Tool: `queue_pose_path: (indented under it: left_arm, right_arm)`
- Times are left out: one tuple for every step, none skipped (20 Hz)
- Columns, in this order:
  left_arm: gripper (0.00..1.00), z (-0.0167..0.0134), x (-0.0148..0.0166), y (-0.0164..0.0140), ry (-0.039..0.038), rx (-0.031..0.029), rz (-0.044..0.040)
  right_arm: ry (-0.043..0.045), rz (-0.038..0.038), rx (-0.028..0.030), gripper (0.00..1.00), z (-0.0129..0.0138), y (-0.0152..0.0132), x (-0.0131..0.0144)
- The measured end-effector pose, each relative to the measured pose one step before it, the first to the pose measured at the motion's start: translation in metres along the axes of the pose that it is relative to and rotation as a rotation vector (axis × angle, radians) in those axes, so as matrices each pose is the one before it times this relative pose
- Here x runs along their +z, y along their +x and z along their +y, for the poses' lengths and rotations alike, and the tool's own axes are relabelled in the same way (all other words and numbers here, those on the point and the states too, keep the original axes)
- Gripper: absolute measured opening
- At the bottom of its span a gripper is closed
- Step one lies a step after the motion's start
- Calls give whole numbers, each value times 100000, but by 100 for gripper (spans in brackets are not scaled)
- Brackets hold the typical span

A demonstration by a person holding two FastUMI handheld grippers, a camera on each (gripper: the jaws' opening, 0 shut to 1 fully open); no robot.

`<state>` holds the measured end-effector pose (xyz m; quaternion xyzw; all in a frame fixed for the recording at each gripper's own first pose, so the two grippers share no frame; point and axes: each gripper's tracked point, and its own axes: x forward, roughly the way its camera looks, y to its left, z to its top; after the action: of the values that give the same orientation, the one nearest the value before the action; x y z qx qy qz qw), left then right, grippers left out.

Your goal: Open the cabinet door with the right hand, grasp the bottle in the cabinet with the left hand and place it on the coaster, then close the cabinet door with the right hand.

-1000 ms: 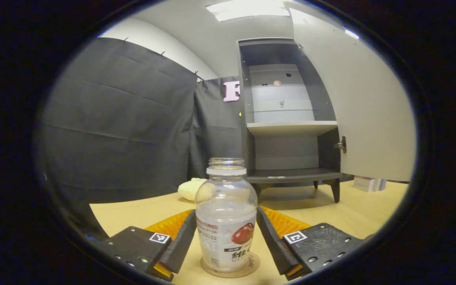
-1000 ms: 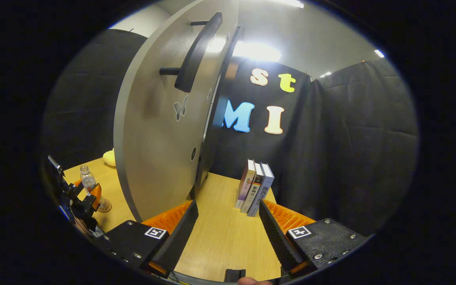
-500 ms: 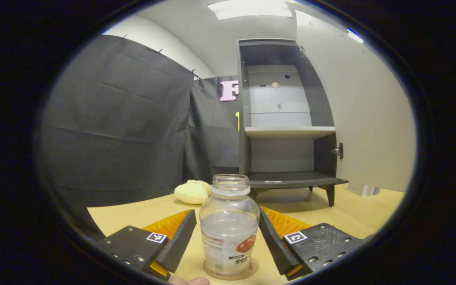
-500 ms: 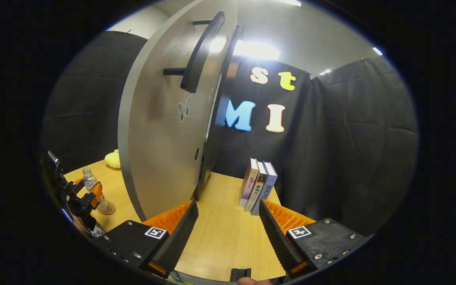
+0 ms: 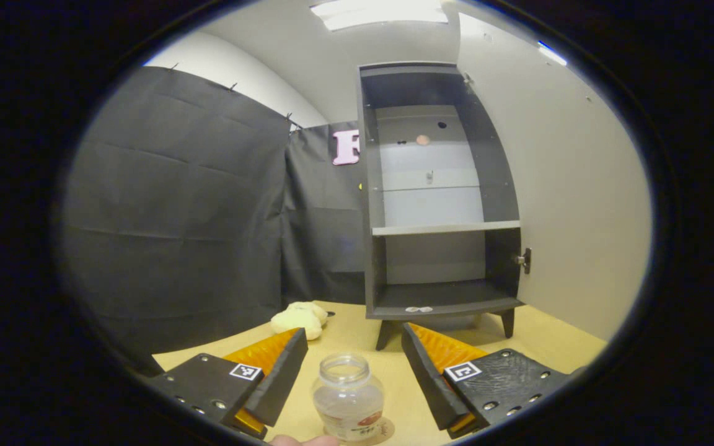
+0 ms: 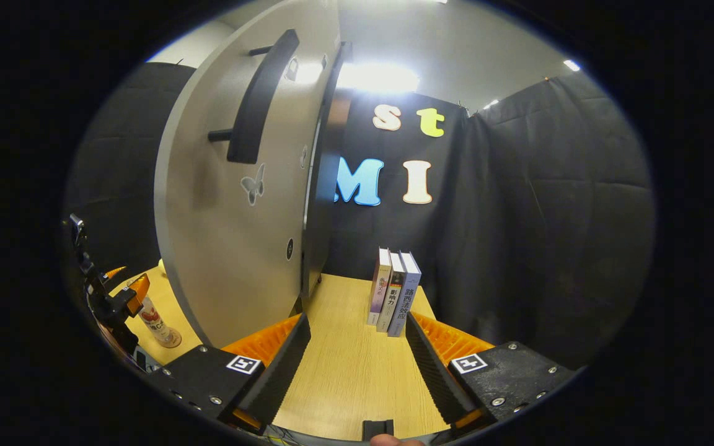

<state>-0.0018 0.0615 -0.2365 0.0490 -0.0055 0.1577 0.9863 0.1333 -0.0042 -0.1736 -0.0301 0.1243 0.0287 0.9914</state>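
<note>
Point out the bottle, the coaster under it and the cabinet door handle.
bottle (image 5: 348, 396): left gripper view, on its clear body below the open neck.
coaster (image 5: 385, 427): left gripper view, on the rim that shows at the bottle's base.
door handle (image 6: 258, 102): right gripper view, on the middle of the dark bar.

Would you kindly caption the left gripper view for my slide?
Open left tongs above the bottle standing on its coaster, cabinet door open beyond.

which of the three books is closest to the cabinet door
The leftmost book, the one with the purple lower spine; the other two books stand on its far side from the cabinet door.
</note>
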Motion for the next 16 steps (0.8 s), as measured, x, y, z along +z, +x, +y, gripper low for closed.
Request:
queue_pose_path:
  left_arm:
    - [87, -187, 910, 147, 627, -225, 472]
    - [87, -246, 959, 154, 694, -351, 612]
    - [87, -214, 1022, -29, 529, -316, -226]
    - [91, -323, 1333, -5, 253, -1162, -525]
    - [91, -347, 1244, -198, -396, -889, -250]
    - [87, -142, 1028, -168, -1737, 601, 1417]
    - [91, -200, 962, 131, -1893, 23, 1793]
    - [91, -263, 737, -102, -1323, -215, 3105]
    - [87, -414, 984, -78, -1215, -941, 1447]
    - [88, -536, 1143, -318, -83, -1465, 1641]
    - [87, 34, 997, -415, 754, -299, 755]
    - [91, -185, 1288, -381, 769, -1525, -423]
    - [87, -422, 1118, -399, 1372, -2579, 39]
    - [87, -525, 1466, -259, 1659, -3159, -862]
    - [91, -389, 1176, -321, 2396, -2893, -131]
    - [87, -256, 1123, -476, 2252, -2183, -78]
  right_arm:
    - [414, -218, -566, 96, -411, -8, 195]
    - [659, 32, -662, 95, -376, 79, 20]
    - [1398, -269, -433, 96, -305, -12, 226]
    - [1865, -399, -491, 95, -285, -85, 384]
    - [2065, 562, -375, 95, -166, 1, 158]
    - [1110, 891, 526, 95, 27, 15, 54]
    - [634, -431, 258, 95, 6, 50, 498]
    - [723, -675, -254, 95, -208, -42, 774]
    - [1199, -1130, -101, 95, -37, 123, 742]
    - [1385, -1443, -116, 95, 25, 103, 961]
    - [1063, -1523, -35, 96, 75, 206, 896]
    - [266, -1361, 308, 95, 73, 242, 1025]
    - [-8, -1590, -422, 95, -24, 269, 1027]
    - [212, -1344, -1387, 96, -387, 297, 1027]
    - [1263, -1608, -1076, 96, -117, 281, 1023]
    - [2476, -1775, -666, 96, -66, 197, 1143]
